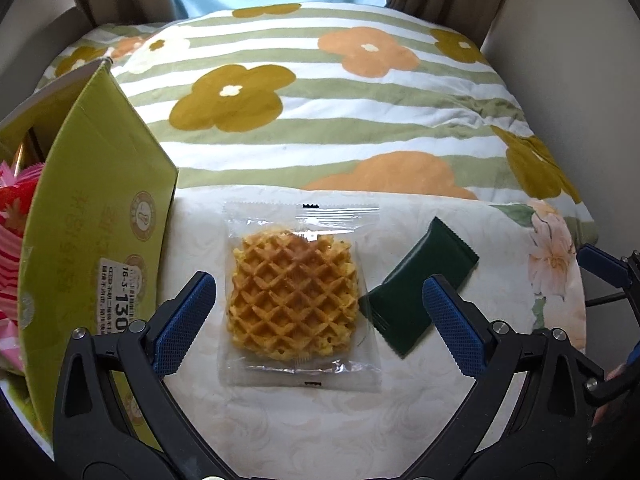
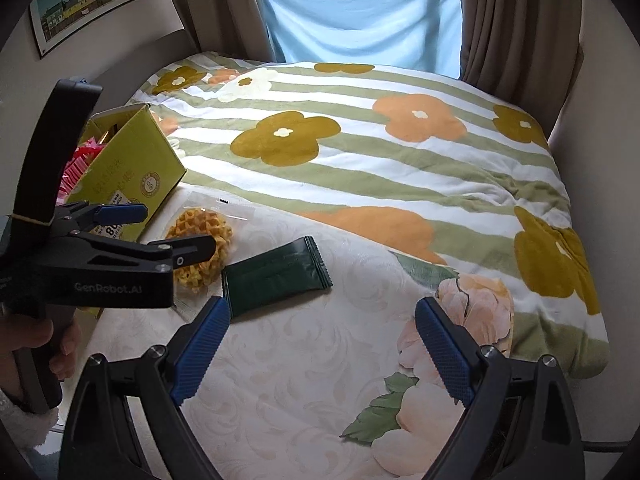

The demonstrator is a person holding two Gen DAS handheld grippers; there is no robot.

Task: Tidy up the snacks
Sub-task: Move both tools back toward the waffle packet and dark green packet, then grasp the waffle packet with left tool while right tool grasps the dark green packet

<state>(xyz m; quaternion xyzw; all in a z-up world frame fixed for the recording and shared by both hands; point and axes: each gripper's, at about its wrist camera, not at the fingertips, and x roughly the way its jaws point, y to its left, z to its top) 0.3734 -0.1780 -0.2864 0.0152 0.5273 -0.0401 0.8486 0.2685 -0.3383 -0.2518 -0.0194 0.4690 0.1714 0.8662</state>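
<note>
A waffle in a clear wrapper point(image 1: 294, 300) lies on the white cloth, between the open fingers of my left gripper point(image 1: 318, 298), which hovers over it. A dark green snack packet point(image 1: 420, 294) lies just right of it. A green cardboard box point(image 1: 100, 240) with pink-wrapped snacks point(image 1: 10, 220) inside stands at the left. In the right wrist view my right gripper point(image 2: 322, 328) is open and empty, near the green packet point(image 2: 276, 276), with the waffle point(image 2: 200, 248) and the box point(image 2: 128, 164) beyond. The left gripper point(image 2: 160, 232) shows there at the left, over the waffle.
A striped flowered blanket point(image 2: 360, 152) covers the bed behind the white patterned cloth point(image 2: 300, 380). Curtains point(image 2: 512, 20) and a blue-covered window point(image 2: 360, 12) are at the back. A framed picture point(image 2: 88, 0) hangs on the left wall.
</note>
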